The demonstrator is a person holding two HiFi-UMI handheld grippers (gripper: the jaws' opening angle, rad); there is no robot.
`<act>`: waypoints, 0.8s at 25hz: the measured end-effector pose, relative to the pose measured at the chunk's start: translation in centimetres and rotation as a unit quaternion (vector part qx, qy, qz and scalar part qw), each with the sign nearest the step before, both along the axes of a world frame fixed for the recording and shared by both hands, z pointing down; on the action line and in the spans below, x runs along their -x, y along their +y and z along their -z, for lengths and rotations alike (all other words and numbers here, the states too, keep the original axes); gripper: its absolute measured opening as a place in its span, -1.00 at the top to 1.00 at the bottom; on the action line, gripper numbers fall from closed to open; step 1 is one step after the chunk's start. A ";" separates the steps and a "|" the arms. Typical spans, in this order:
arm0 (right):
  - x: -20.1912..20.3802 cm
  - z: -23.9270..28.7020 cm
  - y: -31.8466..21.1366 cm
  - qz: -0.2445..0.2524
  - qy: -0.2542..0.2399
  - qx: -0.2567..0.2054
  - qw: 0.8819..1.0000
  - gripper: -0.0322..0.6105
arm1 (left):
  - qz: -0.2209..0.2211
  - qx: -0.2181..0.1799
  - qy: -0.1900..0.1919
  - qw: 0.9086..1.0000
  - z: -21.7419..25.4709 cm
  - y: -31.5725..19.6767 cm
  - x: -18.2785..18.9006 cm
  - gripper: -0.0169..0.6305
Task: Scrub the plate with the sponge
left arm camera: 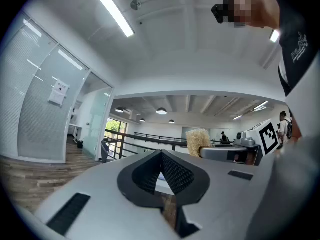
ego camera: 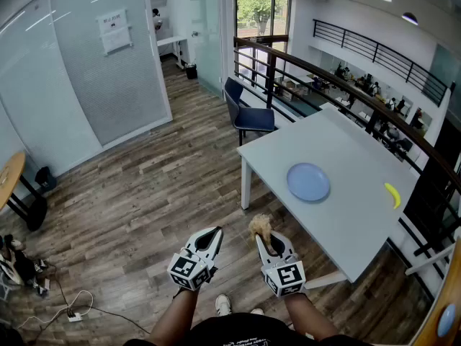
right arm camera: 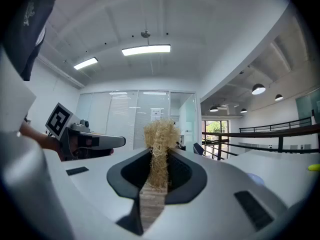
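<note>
The person wears a black shirt (ego camera: 238, 330) with small white writing on it, and the sleeves are short. One white shoe (ego camera: 224, 305) shows below. The left gripper (ego camera: 209, 238) and the right gripper (ego camera: 268, 245) look the same. Each has a smooth, light grey body that gets thin at the tip. Inside each tip there are black pads (left arm camera: 176, 175) with tiny bumps, like a grid. Flat black strips (left arm camera: 67, 213) sit on the grey sides. At the back of each one is a white cube (ego camera: 189, 271) with black square patterns, and the other cube (ego camera: 286, 276) matches it.
</note>
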State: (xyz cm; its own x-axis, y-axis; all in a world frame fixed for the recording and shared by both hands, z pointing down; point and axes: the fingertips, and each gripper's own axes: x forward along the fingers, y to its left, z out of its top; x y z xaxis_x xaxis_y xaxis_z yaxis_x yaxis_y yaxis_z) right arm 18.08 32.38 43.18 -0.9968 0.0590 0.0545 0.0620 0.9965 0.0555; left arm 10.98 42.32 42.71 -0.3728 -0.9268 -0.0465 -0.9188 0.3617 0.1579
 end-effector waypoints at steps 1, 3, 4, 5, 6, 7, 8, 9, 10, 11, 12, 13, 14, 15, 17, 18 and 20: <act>0.1 0.1 0.1 0.000 0.002 -0.006 1.000 0.68 | -0.001 0.000 0.000 1.000 0.0 0.1 -0.1 0.91; 0.2 0.2 0.4 0.000 0.004 -0.014 1.000 0.68 | -0.001 0.001 0.000 1.000 0.1 0.3 -0.2 0.91; 0.3 0.2 0.6 0.001 0.004 -0.014 1.000 0.68 | 0.001 0.001 0.000 1.000 0.2 0.4 -0.2 0.91; 0.5 0.1 0.8 0.003 0.004 -0.013 1.000 0.68 | 0.005 0.001 0.000 1.000 0.4 0.6 -0.1 0.91; 0.6 0.1 1.0 0.005 0.002 -0.011 1.000 0.68 | 0.010 0.000 -0.001 1.000 0.6 0.8 0.0 0.91; 0.7 0.1 1.1 0.007 0.001 -0.010 1.000 0.68 | 0.016 -0.001 -0.005 1.000 0.6 1.0 0.2 0.91; 0.8 0.1 1.3 0.009 0.000 -0.007 1.000 0.68 | 0.020 -0.002 -0.009 1.000 0.6 1.3 0.3 0.91; 1.0 0.1 1.4 0.010 0.000 -0.006 1.000 0.68 | 0.022 -0.002 -0.011 1.000 0.6 1.4 0.4 0.91; 1.1 0.1 1.5 0.010 0.000 -0.006 1.000 0.68 | 0.021 -0.003 -0.013 1.000 0.6 1.5 0.5 0.91; 1.3 0.2 1.6 0.010 -0.001 -0.005 1.000 0.68 | 0.020 -0.003 -0.014 1.000 0.6 1.5 0.7 0.91; 1.5 0.3 1.7 0.009 -0.002 -0.003 1.000 0.68 | 0.017 -0.003 -0.013 1.000 0.7 1.6 0.8 0.91; 1.7 0.4 1.8 0.009 -0.005 0.001 1.000 0.68 | 0.014 -0.003 -0.013 1.000 0.7 1.6 1.0 0.91; 2.0 0.4 1.8 0.007 -0.008 0.007 1.000 0.68 | 0.011 -0.003 -0.013 1.000 0.8 1.6 1.2 0.91; 2.2 0.4 1.7 0.005 -0.011 0.012 1.000 0.68 | 0.009 -0.004 -0.014 1.000 0.7 1.6 1.5 0.91; 2.8 0.4 1.6 0.003 -0.013 0.026 1.000 0.68 | 0.008 -0.003 -0.014 1.000 0.5 1.5 2.3 0.91; 3.2 0.4 1.6 0.003 -0.013 0.031 0.999 0.68 | 0.008 -0.003 -0.012 1.000 0.3 1.5 2.7 0.91; 3.8 0.3 1.7 0.001 -0.012 0.033 0.999 0.68 | 0.008 0.001 -0.007 1.000 0.0 1.7 3.7 0.91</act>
State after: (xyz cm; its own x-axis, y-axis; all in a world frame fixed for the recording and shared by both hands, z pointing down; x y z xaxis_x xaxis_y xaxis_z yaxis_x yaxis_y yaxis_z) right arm 14.25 34.11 42.87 -0.9977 0.0632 0.0256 0.0630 0.9980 -0.0088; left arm 7.28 44.02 42.67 -0.3877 -0.9204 -0.0511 -0.9148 0.3774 0.1438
